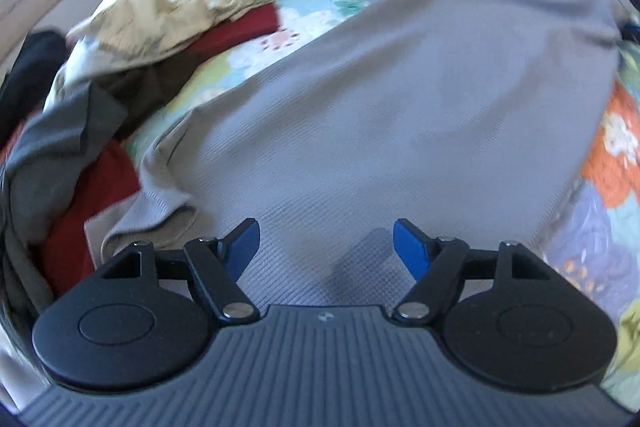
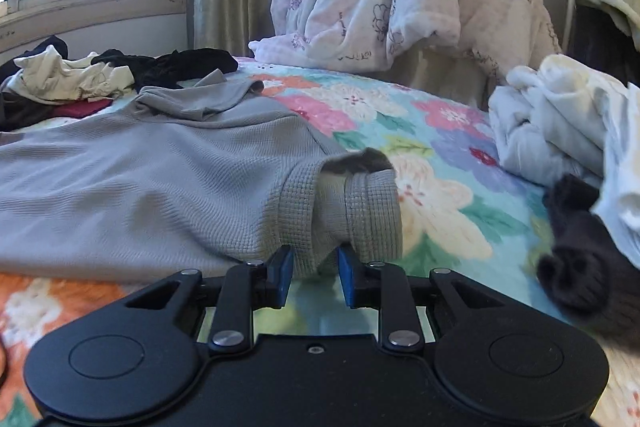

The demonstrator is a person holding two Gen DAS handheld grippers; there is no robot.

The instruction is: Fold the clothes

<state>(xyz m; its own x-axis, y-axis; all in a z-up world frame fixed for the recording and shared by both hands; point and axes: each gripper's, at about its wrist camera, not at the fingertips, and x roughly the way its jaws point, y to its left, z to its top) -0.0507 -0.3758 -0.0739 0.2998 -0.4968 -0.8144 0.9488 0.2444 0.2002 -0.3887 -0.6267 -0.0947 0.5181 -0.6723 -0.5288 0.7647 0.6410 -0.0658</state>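
A grey waffle-knit long-sleeved top is spread flat on a bed covered by a flower-printed quilt in bright colours, with a heap of unsorted cream, red and black clothes lying beside it at the far left. The step in hand is judged to be the taking-up of the garment's edges for a first fold. The right gripper is brought to the ribbed cuff end of the sleeve; its blue pads are drawn close about a bunch of the knit, though whether the cloth is firmly pinched cannot be told. The left gripper is held over the body of the top with its jaws standing well apart and nothing between them. Next, a secure pinch on the cuff is called for, and the sleeve is probably to be carried across onto the body, while the left gripper is lowered to hold or take the cloth.
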